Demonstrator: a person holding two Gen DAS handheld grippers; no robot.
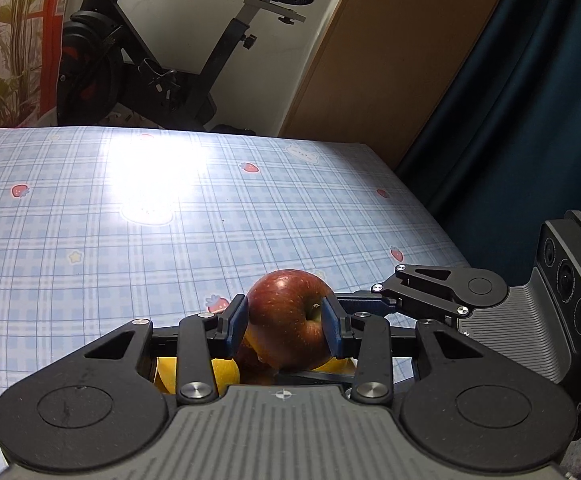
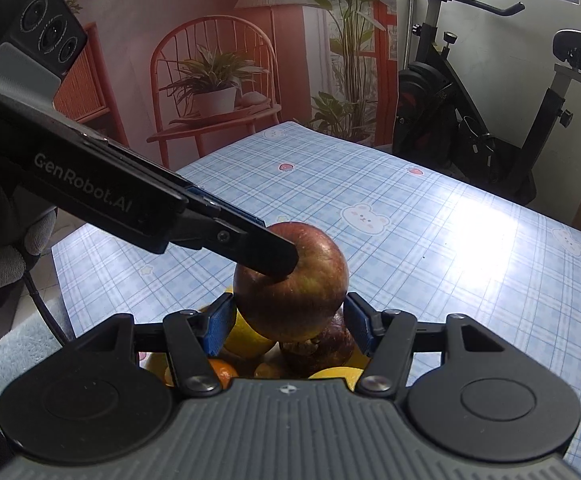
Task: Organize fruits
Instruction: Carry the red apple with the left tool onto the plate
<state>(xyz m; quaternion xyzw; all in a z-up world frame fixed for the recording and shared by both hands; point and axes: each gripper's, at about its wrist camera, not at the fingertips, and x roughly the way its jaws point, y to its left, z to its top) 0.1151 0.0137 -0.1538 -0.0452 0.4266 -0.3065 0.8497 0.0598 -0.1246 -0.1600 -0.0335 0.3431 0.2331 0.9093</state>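
One red apple [image 1: 290,316] hangs above the desk [image 1: 90,220], pinched between the blue fingers [image 1: 236,322] of the left gripper [image 1: 284,322]. The right gripper [image 2: 288,326] flanks the same apple from below, its fingers [image 2: 220,326] spread; whether they touch is unclear. Beneath lie yellow and orange fruits [image 2: 246,340] and a darker apple [image 2: 322,344].

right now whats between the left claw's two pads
The red apple, pinched between the left claw's blue pads. The left wrist view shows it, with yellow fruit below.
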